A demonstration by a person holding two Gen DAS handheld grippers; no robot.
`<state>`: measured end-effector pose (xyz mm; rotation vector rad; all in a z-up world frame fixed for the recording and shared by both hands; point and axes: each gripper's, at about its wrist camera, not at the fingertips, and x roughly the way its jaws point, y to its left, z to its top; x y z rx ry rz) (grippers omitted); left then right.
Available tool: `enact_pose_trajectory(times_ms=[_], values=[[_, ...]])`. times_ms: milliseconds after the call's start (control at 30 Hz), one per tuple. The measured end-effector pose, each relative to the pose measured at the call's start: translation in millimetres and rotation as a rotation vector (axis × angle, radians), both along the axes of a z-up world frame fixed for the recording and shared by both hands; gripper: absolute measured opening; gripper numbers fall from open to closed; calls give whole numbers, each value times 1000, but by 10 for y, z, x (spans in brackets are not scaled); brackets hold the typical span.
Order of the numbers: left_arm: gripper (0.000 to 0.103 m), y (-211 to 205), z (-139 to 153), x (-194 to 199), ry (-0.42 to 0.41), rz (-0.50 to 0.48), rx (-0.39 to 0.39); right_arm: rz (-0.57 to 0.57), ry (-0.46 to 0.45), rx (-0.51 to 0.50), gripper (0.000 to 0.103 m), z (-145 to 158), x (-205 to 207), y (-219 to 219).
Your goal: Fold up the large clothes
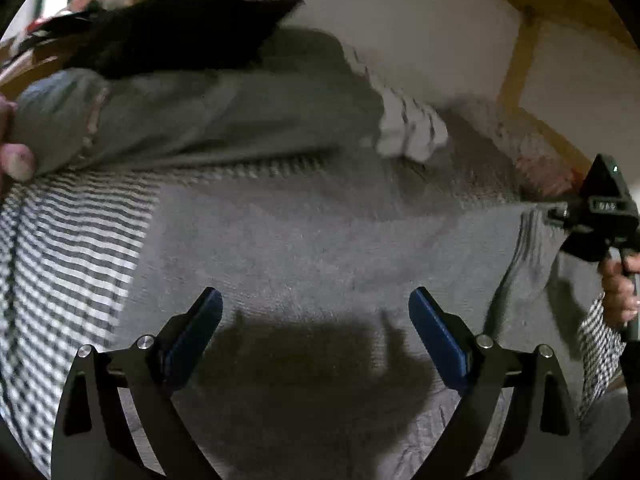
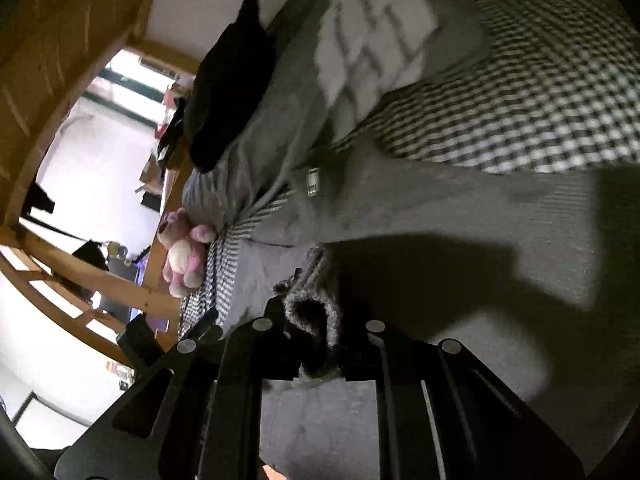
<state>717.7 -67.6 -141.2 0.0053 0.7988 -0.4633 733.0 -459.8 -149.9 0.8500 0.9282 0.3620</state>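
Left hand-held gripper (image 1: 316, 308): blue-padded jaws spread wide, holding nothing, hovering over the grey knitted garment (image 1: 304, 248).

Right hand-held gripper (image 2: 316, 336): jaws closed tight on a bunched ribbed edge of the same garment.

Garment: spread flat on the bed beneath and ahead of both grippers. A small label (image 2: 312, 182) is sewn on it ahead of the right gripper; writing too blurred to read.

Bed: gingham check sheet (image 2: 540, 112), grey pillow (image 1: 208, 120), black cloth (image 1: 176, 32) on top.

Beyond: pink plush toy (image 2: 182, 252), wooden bed frame (image 2: 72, 40), white wall (image 1: 400, 20).
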Motion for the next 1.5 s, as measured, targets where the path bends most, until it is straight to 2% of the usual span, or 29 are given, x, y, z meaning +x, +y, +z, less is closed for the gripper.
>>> enact_pose_trajectory(times_ms=[100, 133, 167, 200, 300, 333, 433, 500, 600, 633, 667, 733, 767, 833, 900, 967, 1033, 1100, 1167, 1200, 1233, 1267, 1300, 1333, 1367, 1433, 1500], values=[[92, -171, -263, 137, 88, -26, 38, -59, 73, -66, 19, -150, -39, -204], [92, -191, -347, 165, 114, -25, 39, -118, 89, -120, 31, -146, -111, -334], [92, -193, -388, 190, 119, -23, 44, -167, 92, -153, 61, -119, -184, -427], [92, -205, -425, 178, 112, -26, 57, -215, 80, -182, 72, -61, -283, -516], [93, -258, -454, 143, 91, -31, 87, -178, 90, -183, 78, 48, -410, -522], [93, -297, -470, 151, 85, -31, 102, -165, 103, -182, 83, 53, -421, -481], [94, -366, -497, 115, 59, -32, 146, -89, 215, -179, 85, -91, -368, -217], [94, -375, -485, 109, 53, -30, 148, -47, 261, -218, 85, -221, -282, -63], [94, -341, -462, 100, 55, -30, 136, -43, 259, -256, 81, -356, -162, 98], [94, -333, -459, 90, 54, -31, 135, -42, 244, -287, 69, -323, -121, 154], [94, -333, -458, 84, 52, -33, 133, -47, 234, -298, 50, -291, -113, 166], [94, -310, -436, 49, 43, -37, 118, -41, 189, -308, 39, -146, -134, 179], [94, -306, -430, 29, 38, -46, 106, -41, 192, -319, 27, -127, -150, 160], [94, -327, -436, 7, 36, -50, 114, -39, 196, -302, 22, -131, -179, 92], [94, -373, -441, -4, 32, -58, 129, -49, 157, -286, 18, -102, -251, 22], [94, -408, -442, -26, 21, -64, 141, -124, 131, -294, 8, -10, -331, -108], [94, -441, -456, -28, 18, -68, 157, -172, 135, -285, 11, 28, -395, -218], [95, -471, -491, -6, 32, -70, 180, -142, 119, -243, 12, 57, -435, -200], [96, -488, -516, 9, 36, -70, 193, -113, 121, -260, 13, 37, -495, -149], [97, -501, -524, 11, 33, -69, 201, -90, 130, -264, 16, 0, -527, -99], [97, -508, -529, 5, 30, -67, 207, -71, 140, -266, 40, -49, -553, -59], [97, -515, -533, 3, 28, -66, 214, -63, 147, -269, 74, -100, -575, -39], [97, -520, -535, 5, 28, -64, 218, -62, 162, -297, 85, -183, -605, -5], [97, -519, -537, 8, 30, -64, 218, -64, 178, -330, 91, -255, -616, 9], [97, -516, -530, 10, 33, -63, 218, -61, 183, -358, 91, -310, -632, 19], [97, -499, -486, 3, 31, -58, 208, -37, 132, -421, 91, -321, -680, 77], [97, -483, -373, -58, 23, -57, 159, -17, 108, -479, 91, -307, -709, 128]])
